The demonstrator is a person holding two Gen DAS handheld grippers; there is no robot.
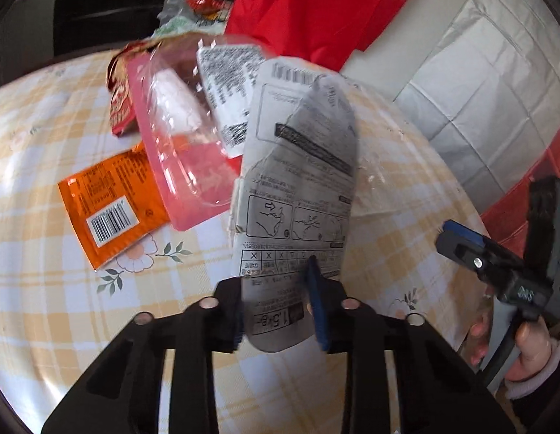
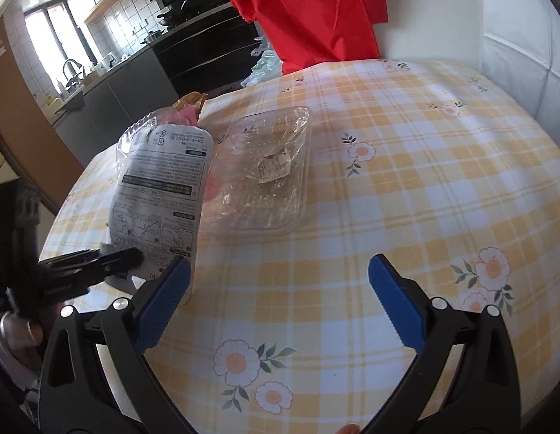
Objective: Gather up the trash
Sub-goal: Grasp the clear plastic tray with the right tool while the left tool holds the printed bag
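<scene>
My left gripper is shut on a grey-and-white printed plastic bag and holds it upright above the table; the bag also shows in the right wrist view. Behind it lie a pink clear-lidded pack, an orange wrapper and a red snack bag. My right gripper is open and empty above the checked tablecloth. A clear plastic tray lies ahead of it, right of the held bag. The left gripper shows at the left in the right wrist view.
A red cloth hangs at the table's far edge. A white cushioned seat stands to the right. Kitchen counters and a stove lie beyond the table. Plastic bags sit by the far edge.
</scene>
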